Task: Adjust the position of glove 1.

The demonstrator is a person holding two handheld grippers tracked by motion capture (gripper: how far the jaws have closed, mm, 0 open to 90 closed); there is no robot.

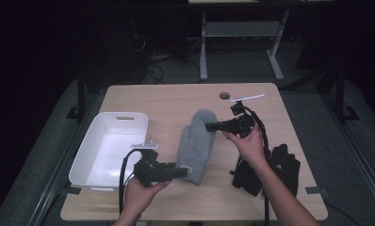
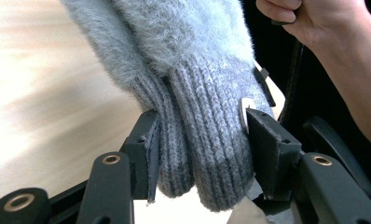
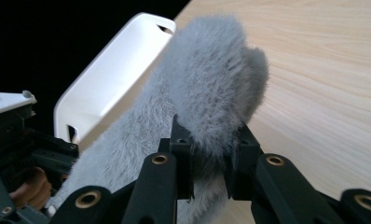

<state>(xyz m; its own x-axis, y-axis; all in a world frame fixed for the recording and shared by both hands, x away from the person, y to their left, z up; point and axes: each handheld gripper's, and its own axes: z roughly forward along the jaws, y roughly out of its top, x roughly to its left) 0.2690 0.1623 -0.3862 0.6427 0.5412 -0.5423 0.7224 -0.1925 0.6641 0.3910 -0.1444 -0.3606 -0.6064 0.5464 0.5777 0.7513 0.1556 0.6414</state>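
Note:
A fluffy grey mitten (image 1: 195, 145) hangs stretched between both grippers over the middle of the table. My left gripper (image 1: 180, 172) is shut on its ribbed cuff (image 2: 207, 149) at the near end, the cuff squeezed between the two black jaws. My right gripper (image 1: 210, 126) is shut on the furry fingertip end (image 3: 211, 107) at the far end. In the right gripper view the mitten runs away toward the left gripper (image 3: 16, 154) and the hand that holds it.
A white plastic bin (image 1: 105, 149) stands at the table's left side, empty inside. A pair of black gloves (image 1: 270, 169) lies at the near right, partly under the right forearm. A round cable hole (image 1: 224, 95) sits near the far edge.

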